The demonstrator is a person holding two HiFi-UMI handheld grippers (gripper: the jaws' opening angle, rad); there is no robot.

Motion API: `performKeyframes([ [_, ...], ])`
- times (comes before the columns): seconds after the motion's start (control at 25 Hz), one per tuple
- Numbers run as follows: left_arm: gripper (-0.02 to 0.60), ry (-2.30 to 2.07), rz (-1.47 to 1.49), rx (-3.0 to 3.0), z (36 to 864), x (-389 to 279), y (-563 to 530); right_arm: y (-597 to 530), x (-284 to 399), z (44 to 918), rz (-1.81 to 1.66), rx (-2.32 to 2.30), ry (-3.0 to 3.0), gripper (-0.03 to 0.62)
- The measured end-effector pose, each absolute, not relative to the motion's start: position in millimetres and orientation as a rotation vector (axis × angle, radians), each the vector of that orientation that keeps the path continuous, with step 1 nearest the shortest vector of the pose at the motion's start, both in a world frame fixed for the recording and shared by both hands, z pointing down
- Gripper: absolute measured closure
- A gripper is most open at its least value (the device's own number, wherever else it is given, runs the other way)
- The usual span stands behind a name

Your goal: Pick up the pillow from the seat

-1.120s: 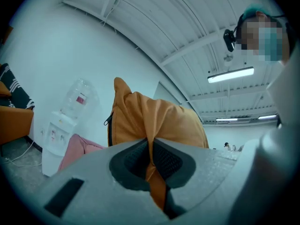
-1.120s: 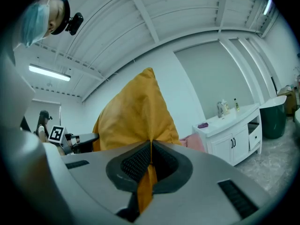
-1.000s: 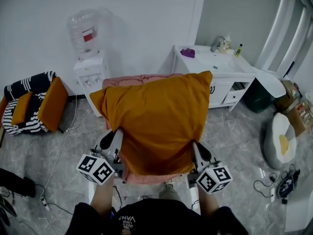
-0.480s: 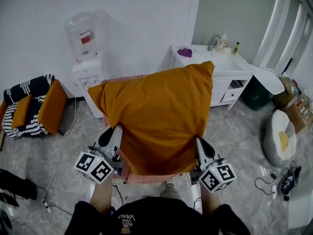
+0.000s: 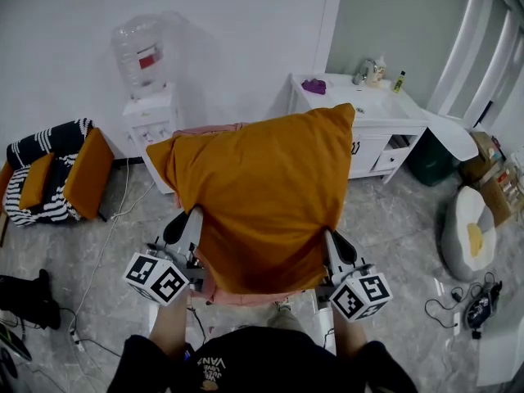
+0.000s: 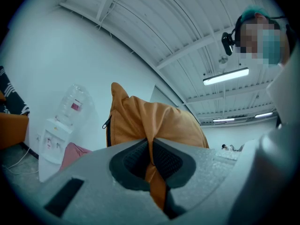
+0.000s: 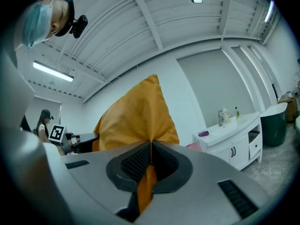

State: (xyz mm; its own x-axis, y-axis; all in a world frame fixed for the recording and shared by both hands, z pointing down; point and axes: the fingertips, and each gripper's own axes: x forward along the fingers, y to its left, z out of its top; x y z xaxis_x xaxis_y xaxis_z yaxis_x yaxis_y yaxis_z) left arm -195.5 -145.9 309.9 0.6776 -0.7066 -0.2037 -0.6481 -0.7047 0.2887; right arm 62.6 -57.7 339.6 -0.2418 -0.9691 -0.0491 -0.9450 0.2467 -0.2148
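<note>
The left tongs [image 6: 151, 150] are clamped tight on the lower left edge of the orange pillow [image 5: 262, 199], with a fold of its cloth pinched between the ribbed pads. The right tongs [image 7: 151, 156] grip the lower right edge in the same way, with no gap showing between their pads either.

The pillow is held up broadside in front of the person, over the pink seat [image 5: 214, 131]. The seat's back edge peeks out at the pillow's 11 o'clock and its front edge at 6 o'clock. Whether the pillow's bottom hem touches the seat cannot be made out.

At 11 o'clock from the pillow a white water dispenser [image 5: 153, 119] carries an upturned clear bottle [image 5: 141, 51]; how full the bottle is cannot be told.

At 2 o'clock stands a white cabinet [image 5: 378, 150] with a sink basin [image 5: 372, 105] set in its top. A purple cloth [image 5: 313, 87] lies on the counter at the basin's 10 o'clock, and a small dark bottle [image 5: 399, 81] stands at its 1 o'clock.

A dark bin [image 5: 431, 162] sits just beside the cabinet at 3 o'clock; its inside is hidden.
</note>
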Motion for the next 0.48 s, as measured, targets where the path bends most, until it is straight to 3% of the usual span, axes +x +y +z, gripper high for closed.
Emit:
performKeyframes([
  [0.48,0.56,-1.116,-0.435,2.661,318,-199,-158,-70,59,349,-0.244,-1.828,2.354,0.586],
])
